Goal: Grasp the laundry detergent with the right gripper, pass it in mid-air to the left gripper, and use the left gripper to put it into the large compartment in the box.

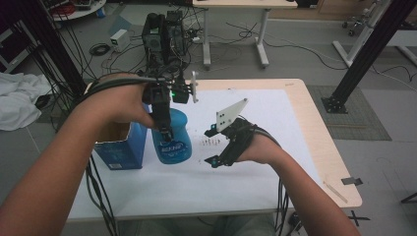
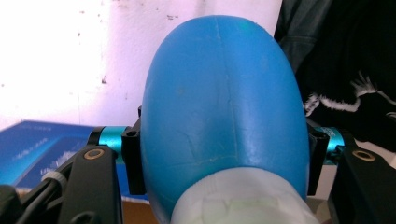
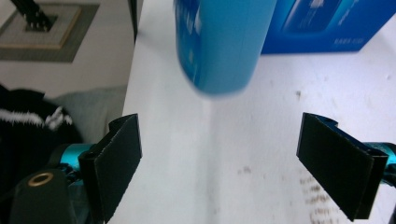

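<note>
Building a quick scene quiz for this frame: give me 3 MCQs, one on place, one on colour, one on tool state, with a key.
1. Where does the blue box stand relative to the blue bottle in the high view?
A. left of it
B. right of it
C. on top of it

2. What colour is the table's top sheet?
A. red
B. white
C. green

3. How does the right tool stand?
A. shut on the bottle
B. shut on the box
C. open, nothing between the jaws

Key: 1 A, the box sits at the table's left edge beside the bottle; 2 B, the sheet reads white; 3 C, the jaws stand wide apart over bare table, while the left tool clamps the bottle.
</note>
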Demonstrator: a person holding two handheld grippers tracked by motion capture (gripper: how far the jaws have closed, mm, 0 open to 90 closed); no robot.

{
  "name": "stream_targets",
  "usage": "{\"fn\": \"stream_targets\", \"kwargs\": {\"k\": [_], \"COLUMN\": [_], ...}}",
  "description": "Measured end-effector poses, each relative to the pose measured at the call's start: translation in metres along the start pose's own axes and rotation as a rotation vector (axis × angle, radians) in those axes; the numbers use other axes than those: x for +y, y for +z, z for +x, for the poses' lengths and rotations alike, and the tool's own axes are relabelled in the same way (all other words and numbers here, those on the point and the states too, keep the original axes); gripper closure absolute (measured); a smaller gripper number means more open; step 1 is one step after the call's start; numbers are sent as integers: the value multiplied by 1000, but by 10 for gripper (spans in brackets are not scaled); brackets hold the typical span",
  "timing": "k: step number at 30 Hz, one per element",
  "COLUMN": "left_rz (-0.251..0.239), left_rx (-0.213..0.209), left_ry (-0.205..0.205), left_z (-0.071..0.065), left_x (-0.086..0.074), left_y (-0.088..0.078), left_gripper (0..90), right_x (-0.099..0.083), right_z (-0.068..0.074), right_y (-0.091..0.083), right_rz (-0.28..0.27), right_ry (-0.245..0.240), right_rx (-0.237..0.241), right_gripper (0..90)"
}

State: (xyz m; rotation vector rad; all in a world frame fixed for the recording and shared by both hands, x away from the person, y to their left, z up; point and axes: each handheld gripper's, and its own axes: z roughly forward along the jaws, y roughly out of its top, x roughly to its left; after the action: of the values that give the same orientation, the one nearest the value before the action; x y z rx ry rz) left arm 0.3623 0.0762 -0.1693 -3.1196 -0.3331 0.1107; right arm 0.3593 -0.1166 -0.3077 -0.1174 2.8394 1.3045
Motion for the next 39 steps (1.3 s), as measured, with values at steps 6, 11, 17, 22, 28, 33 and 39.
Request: {"fn": "stream_targets", "kwargs": {"k": [6, 11, 17, 22, 28, 33, 39], "left_rz": [-28, -40, -56, -54, -57, -64, -76], "left_rx": [-38, -21, -8, 23, 40, 31, 30], "left_ry": [-156, -234, -271, -303, -356, -423, -478], "left_z": [15, 25, 34, 40, 46, 56, 69], "left_x": [-19, -34, -51, -68, -92, -112, -132], "left_y": [-22, -36, -50, -64, -75, -77, -77], "left_gripper": [377, 377, 377, 377, 377, 377, 377], "right_x": [0, 1, 1, 0, -2, -2, -2], "right_z": [1, 0, -1, -1, -2, -4, -3], "right_y": [-14, -23, -25, -24, -26, -25, -24], "right_rz": [123, 181, 200, 210, 210, 212, 215], "right_ry": [89, 91, 90, 87, 98, 97, 104], "right_rx": [-5, -25, -26, -30, -37, -42, -43], "right_gripper": [132, 132, 132, 132, 132, 132, 132]}}
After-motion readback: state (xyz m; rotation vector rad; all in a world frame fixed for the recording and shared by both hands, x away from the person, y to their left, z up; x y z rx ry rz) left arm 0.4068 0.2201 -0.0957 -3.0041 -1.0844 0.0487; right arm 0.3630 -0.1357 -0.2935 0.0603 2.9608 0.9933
